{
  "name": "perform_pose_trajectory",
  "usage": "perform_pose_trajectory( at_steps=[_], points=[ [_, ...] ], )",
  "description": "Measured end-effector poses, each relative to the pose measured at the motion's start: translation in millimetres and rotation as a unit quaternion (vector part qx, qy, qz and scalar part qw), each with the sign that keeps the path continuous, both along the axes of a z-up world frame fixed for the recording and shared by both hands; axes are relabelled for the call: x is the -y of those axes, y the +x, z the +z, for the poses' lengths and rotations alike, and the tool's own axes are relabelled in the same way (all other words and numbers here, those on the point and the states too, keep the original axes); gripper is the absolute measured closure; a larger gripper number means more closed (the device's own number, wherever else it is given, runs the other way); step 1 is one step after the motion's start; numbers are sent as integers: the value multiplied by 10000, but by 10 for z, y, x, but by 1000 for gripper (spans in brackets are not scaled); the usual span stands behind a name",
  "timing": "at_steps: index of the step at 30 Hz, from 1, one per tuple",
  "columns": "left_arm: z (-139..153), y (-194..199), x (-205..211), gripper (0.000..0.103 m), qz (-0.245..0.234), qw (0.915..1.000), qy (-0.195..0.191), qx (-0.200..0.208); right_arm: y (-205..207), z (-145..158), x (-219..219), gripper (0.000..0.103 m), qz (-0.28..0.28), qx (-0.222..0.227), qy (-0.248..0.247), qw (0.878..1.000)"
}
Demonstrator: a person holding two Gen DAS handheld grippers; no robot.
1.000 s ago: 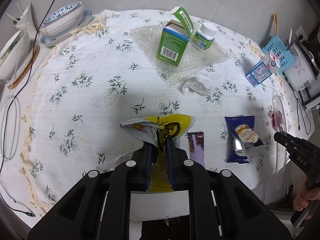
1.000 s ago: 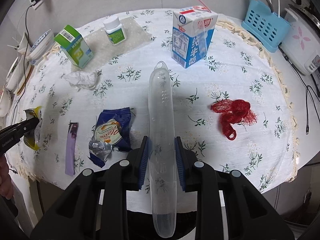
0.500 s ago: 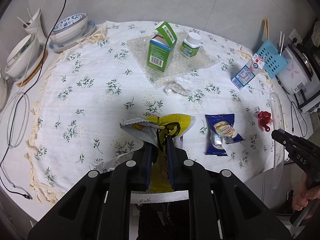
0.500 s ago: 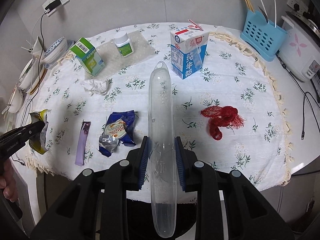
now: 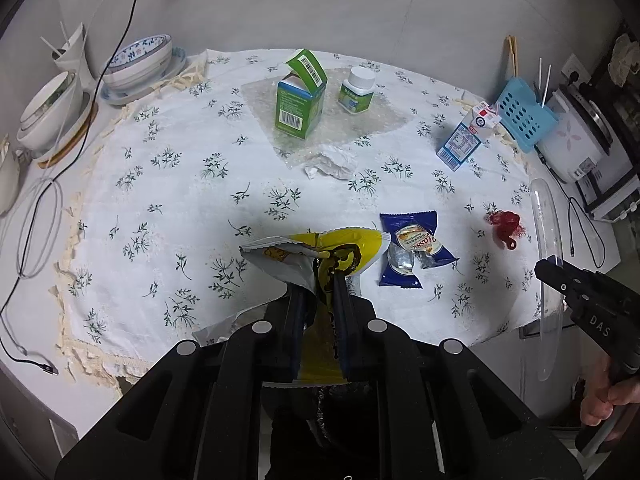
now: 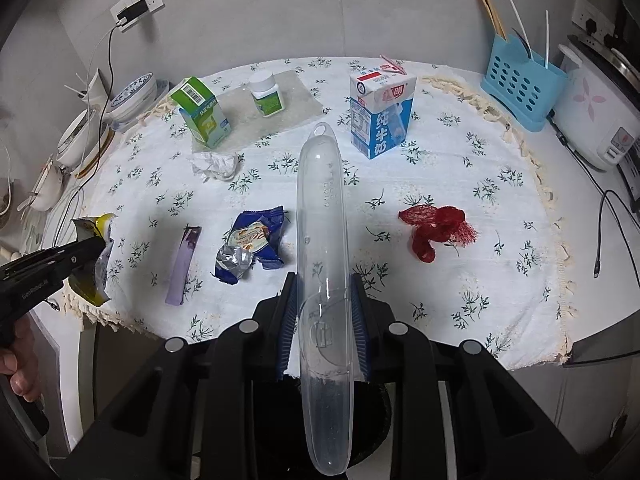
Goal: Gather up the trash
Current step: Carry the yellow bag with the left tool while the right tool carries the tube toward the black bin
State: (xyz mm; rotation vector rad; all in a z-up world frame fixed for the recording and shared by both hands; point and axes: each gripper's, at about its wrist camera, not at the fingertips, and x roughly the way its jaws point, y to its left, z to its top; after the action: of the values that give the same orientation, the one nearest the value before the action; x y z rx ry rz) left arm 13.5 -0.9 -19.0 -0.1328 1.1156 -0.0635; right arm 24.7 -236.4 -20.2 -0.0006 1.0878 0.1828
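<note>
Trash in hand on both sides: yellow snack bag (image 5: 320, 280) pinched in the left gripper (image 5: 318, 300), jaws closed tight on its crumpled middle, torn silver mouth splayed past the tips; clear plastic case (image 6: 322, 264) clamped in the right gripper (image 6: 322, 320), long axis running straight out along the fingers, hole end far, rounded end hanging back under the jaws. Both loads sit off the near edge of the table (image 6: 520, 320), not over it. Dark round opening shows below each gripper, likely the bin, but too hidden to be sure; if so, drop direction is straight down and release is the next call. Case overhangs both ways, so it may tip on release. Remaining trash lies forward of both grippers on the cloth: purple sachet (image 6: 184, 268) lengthwise toward the near edge, just left of the blue wrapper (image 6: 252, 246), both nearer the left gripper; red net (image 6: 434, 228) to the right, nearer the right gripper. Farther back: crumpled tissue (image 6: 214, 165), green carton (image 6: 202, 112), white pill bottle (image 6: 266, 94), milk carton (image 6: 380, 110) upright. Blue utensil holder (image 6: 520, 92) and rice cooker (image 6: 600, 120) off the cloth at right, not trash.
</note>
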Motion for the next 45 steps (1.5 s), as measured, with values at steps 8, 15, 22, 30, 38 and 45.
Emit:
perform_pose_trajectory(
  at_steps=[8,15,22,30,38,45],
  points=[
    [36,-174,81,91,4,10000,-37,46,-176,45,8,78,88,35,9,10000],
    [13,-343,146,91,-15,10000,-67,46,-350,35,26,78,130,27,18,9999],
    [-53,-511,232,91,-61,9999,-127,21,-533,-8,59,78,148,-12,38,9999],
    [-153,-690,343,91,-102,9999,-138,-20,-734,-110,110,78,120,-76,57,9999],
    [-327,-850,452,91,-150,9997,-123,-123,-920,-240,185,78,115,-140,57,9998],
    [-528,-989,536,91,-142,9995,-148,-249,-1057,-384,259,78,101,-236,40,9997]
  ],
)
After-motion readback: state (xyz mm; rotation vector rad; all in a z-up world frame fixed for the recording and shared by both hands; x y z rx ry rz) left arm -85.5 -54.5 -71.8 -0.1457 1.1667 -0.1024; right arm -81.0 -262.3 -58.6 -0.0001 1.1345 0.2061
